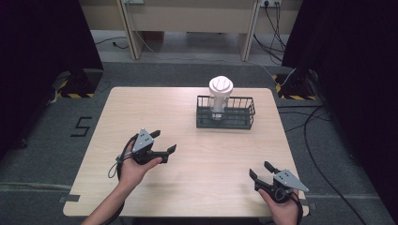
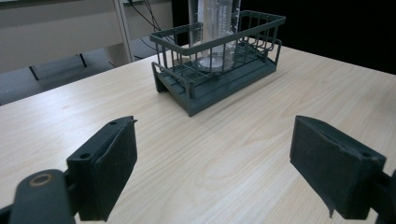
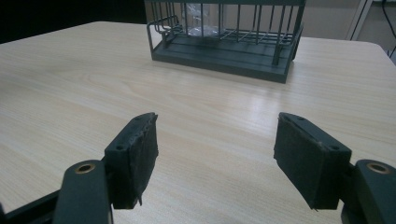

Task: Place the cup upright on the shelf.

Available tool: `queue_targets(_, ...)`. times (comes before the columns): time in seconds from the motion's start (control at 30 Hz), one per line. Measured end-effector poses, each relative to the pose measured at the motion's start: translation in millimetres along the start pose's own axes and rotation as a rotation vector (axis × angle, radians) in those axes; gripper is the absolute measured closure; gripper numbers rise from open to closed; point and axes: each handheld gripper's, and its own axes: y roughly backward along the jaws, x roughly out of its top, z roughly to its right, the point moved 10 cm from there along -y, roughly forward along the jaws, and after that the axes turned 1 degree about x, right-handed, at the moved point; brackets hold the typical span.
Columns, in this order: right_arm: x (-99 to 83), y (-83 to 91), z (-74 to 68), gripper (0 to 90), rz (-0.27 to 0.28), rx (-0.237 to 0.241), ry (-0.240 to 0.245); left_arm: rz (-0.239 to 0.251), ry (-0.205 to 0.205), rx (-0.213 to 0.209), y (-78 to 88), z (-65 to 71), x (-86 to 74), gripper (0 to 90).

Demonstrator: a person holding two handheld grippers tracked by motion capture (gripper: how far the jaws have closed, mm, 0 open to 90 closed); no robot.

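Observation:
A dark grey wire basket [image 1: 234, 121] stands on the far middle of the wooden table [image 1: 187, 187]. Inside it, at its left half, a clear tall cup with a white lid [image 1: 220, 93] stands upright. My left gripper [image 1: 164, 142] hovers over the left middle of the table, open and holding nothing, pointing toward the basket [image 2: 233, 74] and the cup [image 2: 215, 32]. Near the front right edge my right gripper [image 1: 262, 169] is open as well, nothing between its jaws, aimed at the basket [image 3: 224, 51].
Dark curtains flank both sides. Cables run over the grey carpet [image 1: 319, 136] to the right of the table. Beyond the table stands a wooden desk frame [image 1: 187, 23]. A taped mark [image 1: 82, 126] lies on the floor at the left.

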Motion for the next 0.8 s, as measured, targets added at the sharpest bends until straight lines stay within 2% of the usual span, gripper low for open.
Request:
queue_targets(0.43,0.0,-0.1,0.0,30.9,-0.001,-0.002,0.0,0.0,0.03,0.033,22.4,-12.2,-14.4,14.4)
queue_targets(0.8,0.0,-0.4,-0.2,30.9,-0.001,-0.002,0.005,0.0,0.071,0.093,50.5,-32.3,-33.3,14.5)
